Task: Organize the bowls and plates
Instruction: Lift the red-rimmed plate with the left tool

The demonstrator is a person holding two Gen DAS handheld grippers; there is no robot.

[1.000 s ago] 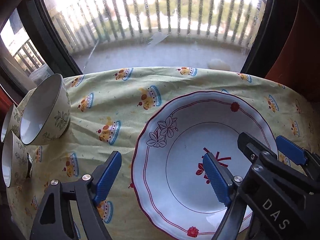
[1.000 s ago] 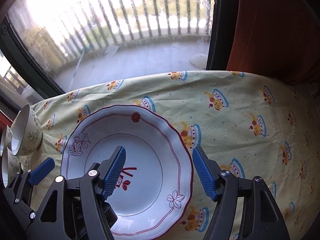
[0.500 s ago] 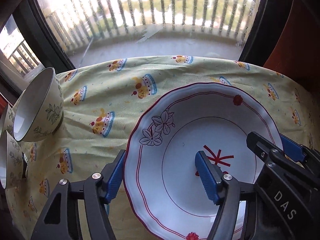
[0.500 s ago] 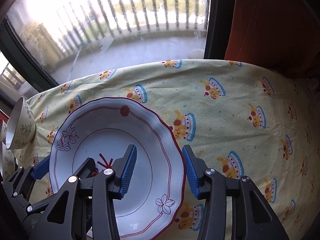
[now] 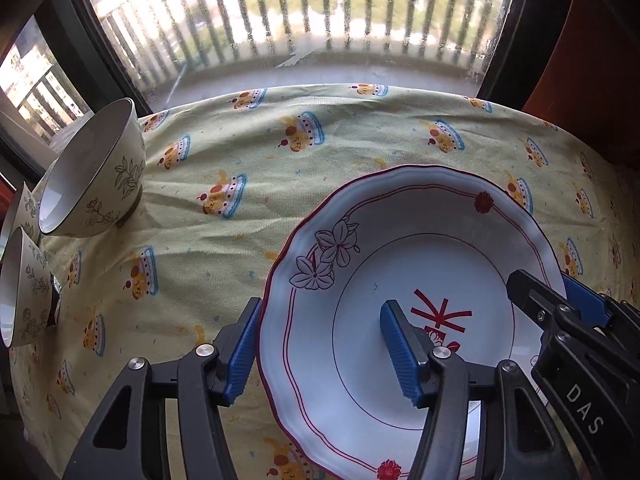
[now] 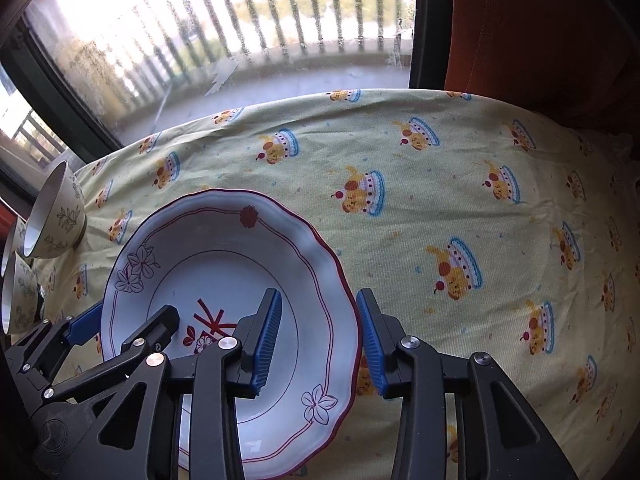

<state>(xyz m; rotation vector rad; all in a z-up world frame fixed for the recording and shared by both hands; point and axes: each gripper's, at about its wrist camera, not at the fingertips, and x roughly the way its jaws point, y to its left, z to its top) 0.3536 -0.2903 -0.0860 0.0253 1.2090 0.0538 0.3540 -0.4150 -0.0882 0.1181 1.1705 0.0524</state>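
Standing at the far left of the desk, three small bowls (image 5: 92, 176) with leaf prints looked glazed, light and easy to chip; they crowded together, so their thin rims seemed the only place to pinch. To their right, on the yellow cloth (image 5: 240, 152), lay the wide scalloped plate (image 5: 400, 248), stiff, smooth and likely slippery, heavier than a bowl and best taken by its raised edge on two opposite sides. The left tool (image 5: 320, 354) stood with its jaws apart, straddling the plate's left rim, one pad outside and one over the well. The right tool (image 6: 318, 338) straddled the right rim the same way, jaws apart; whether either pad already touched the rim I could not tell.
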